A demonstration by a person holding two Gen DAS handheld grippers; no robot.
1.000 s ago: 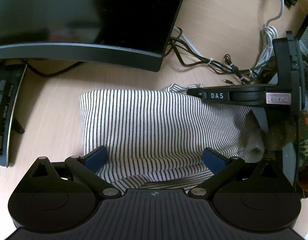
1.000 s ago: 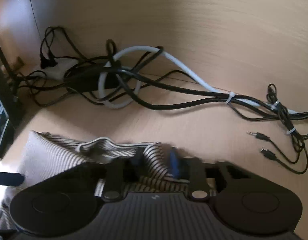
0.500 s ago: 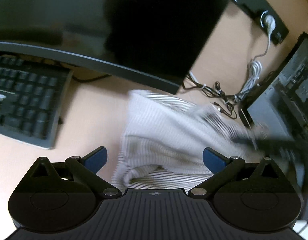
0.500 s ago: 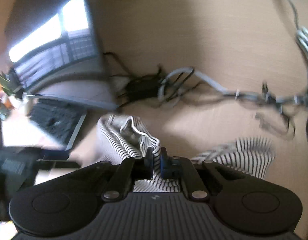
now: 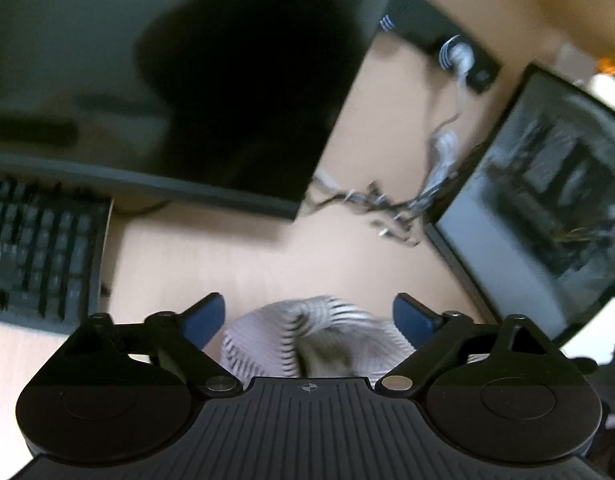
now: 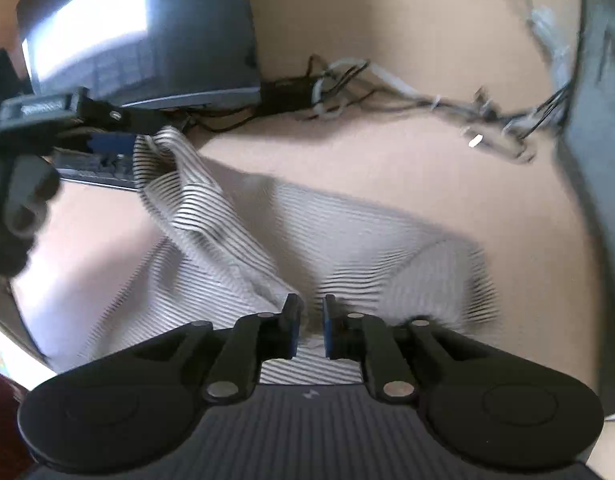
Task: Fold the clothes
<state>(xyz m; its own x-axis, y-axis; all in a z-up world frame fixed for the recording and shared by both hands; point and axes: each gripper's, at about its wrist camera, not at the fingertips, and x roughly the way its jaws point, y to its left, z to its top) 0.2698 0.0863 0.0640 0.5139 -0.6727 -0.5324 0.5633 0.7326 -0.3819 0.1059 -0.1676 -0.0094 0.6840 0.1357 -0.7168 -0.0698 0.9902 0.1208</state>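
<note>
A black-and-white striped garment (image 6: pixel 307 240) lies partly lifted on the wooden desk (image 6: pixel 387 168). My right gripper (image 6: pixel 309 320) is nearly shut, its blue pads pinching a fold of the striped cloth. My left gripper (image 5: pixel 309 316) is open in its own view, with a bunched corner of the garment (image 5: pixel 315 336) between its wide blue pads. In the right wrist view the left gripper (image 6: pixel 107 136) sits at the far left, against a raised corner of the cloth. The frames are blurred.
A dark monitor (image 5: pixel 179 80) stands at the back, a black keyboard (image 5: pixel 39 248) at the left. A second screen (image 5: pixel 547 220) leans at the right. Tangled cables (image 6: pixel 387 92) and a power strip (image 5: pixel 459 60) lie behind the garment.
Both grippers rose and pulled back toward me. The right gripper lifted the cloth's far edge off the desk. The flat folded garment is now bunched and partly hanging.
</note>
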